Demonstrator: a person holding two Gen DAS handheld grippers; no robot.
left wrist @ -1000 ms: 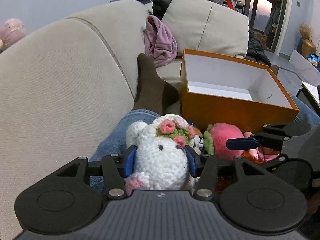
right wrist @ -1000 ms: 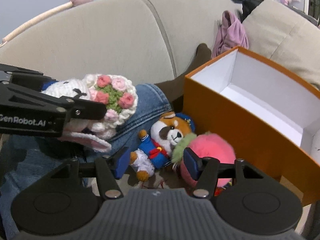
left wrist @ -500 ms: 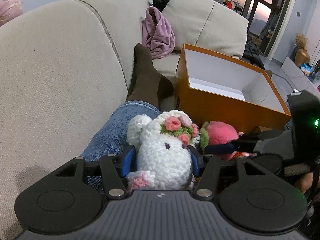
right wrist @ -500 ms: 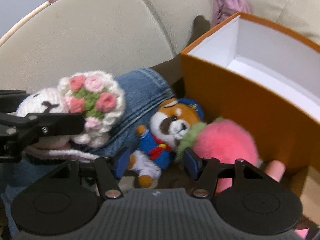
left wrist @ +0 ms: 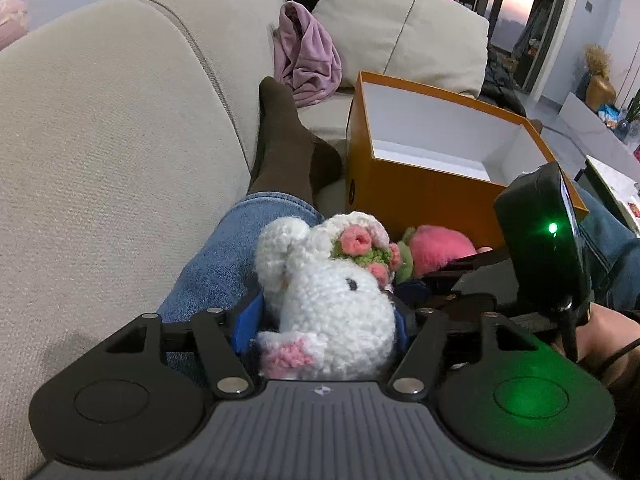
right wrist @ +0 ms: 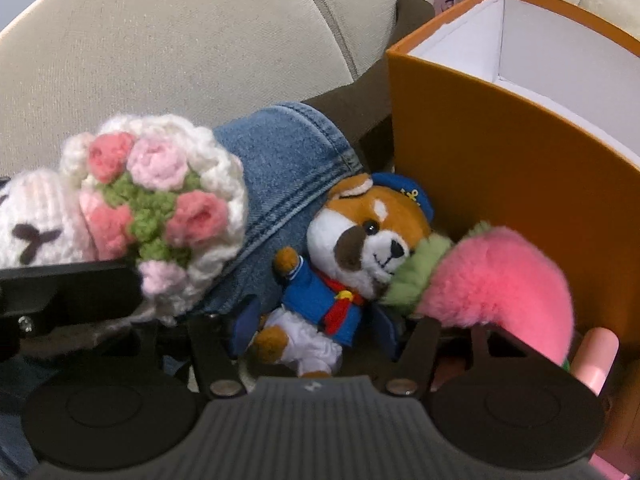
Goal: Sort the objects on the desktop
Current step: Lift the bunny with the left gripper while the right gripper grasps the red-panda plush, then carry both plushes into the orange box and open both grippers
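Observation:
My left gripper (left wrist: 324, 316) is shut on a white crocheted plush with a pink flower crown (left wrist: 332, 300), held above a jeans-clad leg; the plush also shows at the left of the right wrist view (right wrist: 152, 208). My right gripper (right wrist: 312, 324) is open, its blue pads on either side of a small dog plush in a blue sailor suit (right wrist: 344, 264), which lies on the sofa beside a pink fluffy plush (right wrist: 496, 280). An open orange box with a white inside (left wrist: 436, 160) stands just beyond them; it also shows in the right wrist view (right wrist: 500, 160).
A person's leg in jeans (left wrist: 240, 256) with a dark sock (left wrist: 284, 140) lies along the beige sofa back (left wrist: 120, 140). A purple cloth (left wrist: 308, 60) lies by the cushions. A pink cylinder (right wrist: 596, 356) lies by the box. The right gripper's body (left wrist: 544, 240) sits at right.
My right gripper has moved down and forward until its open fingers flank the dog plush. My left gripper still holds the white plush, shifted slightly.

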